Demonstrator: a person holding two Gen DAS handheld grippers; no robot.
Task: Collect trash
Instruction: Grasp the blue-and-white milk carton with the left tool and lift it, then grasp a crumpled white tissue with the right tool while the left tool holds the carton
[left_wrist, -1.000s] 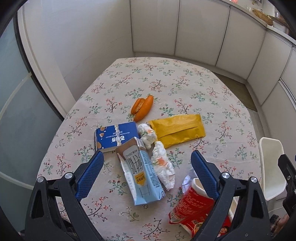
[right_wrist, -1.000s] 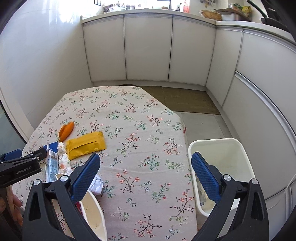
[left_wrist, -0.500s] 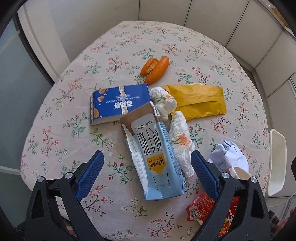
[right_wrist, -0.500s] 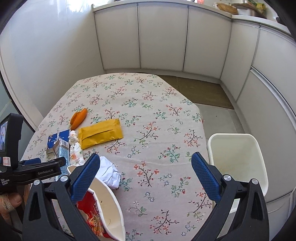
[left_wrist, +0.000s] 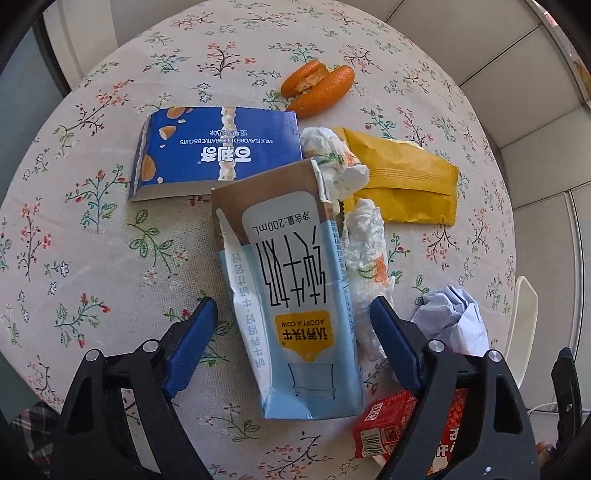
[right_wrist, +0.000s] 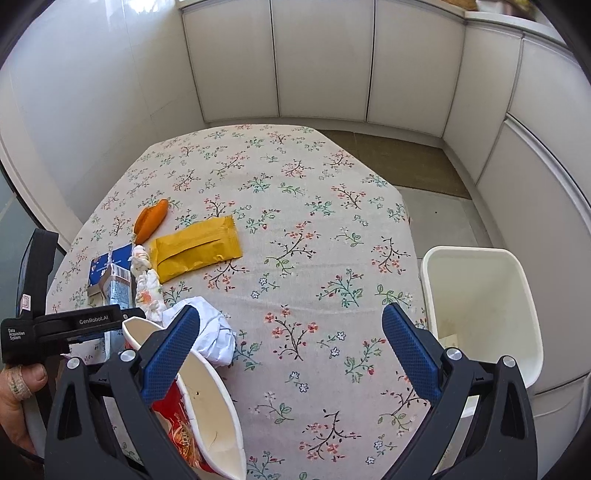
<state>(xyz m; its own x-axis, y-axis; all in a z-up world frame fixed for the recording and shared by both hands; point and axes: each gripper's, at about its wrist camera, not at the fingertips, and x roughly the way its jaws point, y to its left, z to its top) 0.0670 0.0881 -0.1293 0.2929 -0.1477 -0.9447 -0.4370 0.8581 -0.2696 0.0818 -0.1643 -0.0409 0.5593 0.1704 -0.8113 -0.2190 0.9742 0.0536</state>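
Note:
My left gripper (left_wrist: 291, 314) is open, its blue fingers on either side of the near end of a flattened light-blue milk carton (left_wrist: 291, 280) lying on the floral table. Around it lie a blue biscuit box (left_wrist: 218, 151), crumpled tissues (left_wrist: 364, 240), a yellow packet (left_wrist: 402, 181), orange peel (left_wrist: 317, 90), a white paper ball (left_wrist: 452, 321) and a red cup-noodle container (left_wrist: 399, 421). My right gripper (right_wrist: 291, 339) is open and empty above the table, with the noodle cup (right_wrist: 207, 410) by its left finger. The left gripper body (right_wrist: 66, 325) shows there too.
A white trash bin (right_wrist: 480, 306) stands on the floor off the table's right edge. White cabinets (right_wrist: 321, 62) line the far wall and right side. The floral tablecloth (right_wrist: 295, 206) is bare on its far and right parts.
My left gripper has moved down and forward, so the milk carton now lies between its fingers. The right gripper has shifted slightly, with the bin moving right in its view.

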